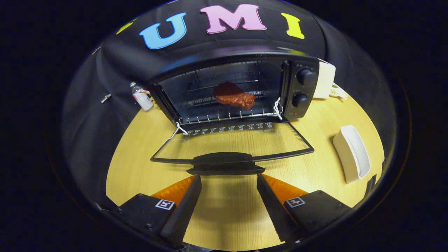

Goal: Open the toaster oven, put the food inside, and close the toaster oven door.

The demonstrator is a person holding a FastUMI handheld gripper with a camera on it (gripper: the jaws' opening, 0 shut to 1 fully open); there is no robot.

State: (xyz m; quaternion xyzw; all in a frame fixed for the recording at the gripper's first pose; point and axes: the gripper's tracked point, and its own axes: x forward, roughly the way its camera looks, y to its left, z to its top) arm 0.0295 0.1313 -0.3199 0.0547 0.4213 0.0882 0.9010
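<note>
- Gripper [229, 178] sits low over the wooden table [140, 168], its two fingers [189, 196] spread wide apart with nothing between them; bare tabletop shows in the gap.
- Fingertips reach just short of the door handle [225, 162], a dark curved bar right ahead of them; whether they touch it cannot be told.
- Toaster oven [238, 87] stands beyond the fingers at the far side of the table, against the black cloth wall, with its glass door [232, 141] swung fully down and lying flat toward the gripper.
- Food, a reddish-brown piece of meat [233, 96], lies inside the oven cavity on the wire rack [227, 113], about mid-width and toward the back.
- White string [175, 131] is tied at the door's left hinge corner, and another bit of white string [278, 108] hangs at the right hinge corner.
- Two round knobs [305, 77] sit one above the other on the oven's right-hand control panel, with a small red light below them.
- Small bottle [142, 98] with a pale body stands just left of the oven, near the wall.
- White rectangular dish [351, 154] rests on the table, right of the open door and well apart from it.
- White box-like object [324, 80] stands just beside the oven's right side.
</note>
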